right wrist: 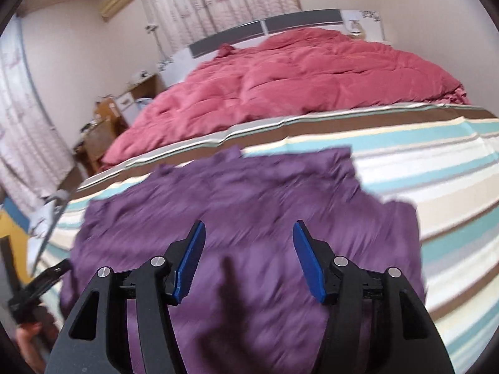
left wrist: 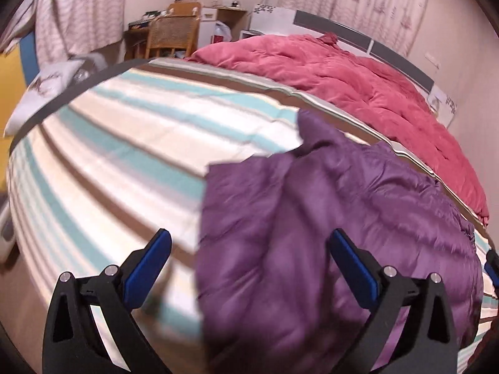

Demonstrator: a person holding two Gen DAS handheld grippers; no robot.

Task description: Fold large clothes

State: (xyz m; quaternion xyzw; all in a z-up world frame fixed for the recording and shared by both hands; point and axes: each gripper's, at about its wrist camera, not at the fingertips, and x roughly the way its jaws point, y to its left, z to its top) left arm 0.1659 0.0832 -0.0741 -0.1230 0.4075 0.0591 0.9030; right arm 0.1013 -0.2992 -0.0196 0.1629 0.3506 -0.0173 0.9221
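A purple padded garment lies spread and rumpled on the striped bed sheet. My left gripper hovers over the garment's left edge, open wide, with nothing between its blue pads. In the right wrist view the same purple garment fills the foreground, and my right gripper stands open above its middle without gripping the cloth. The left gripper shows at the lower left there, held by a hand. Both views are motion-blurred.
A crumpled pink quilt covers the far half of the bed up to the grey headboard. A wooden chair and desk clutter stand beyond the bed's left side. A white pillow and a black strap lie at the left edge.
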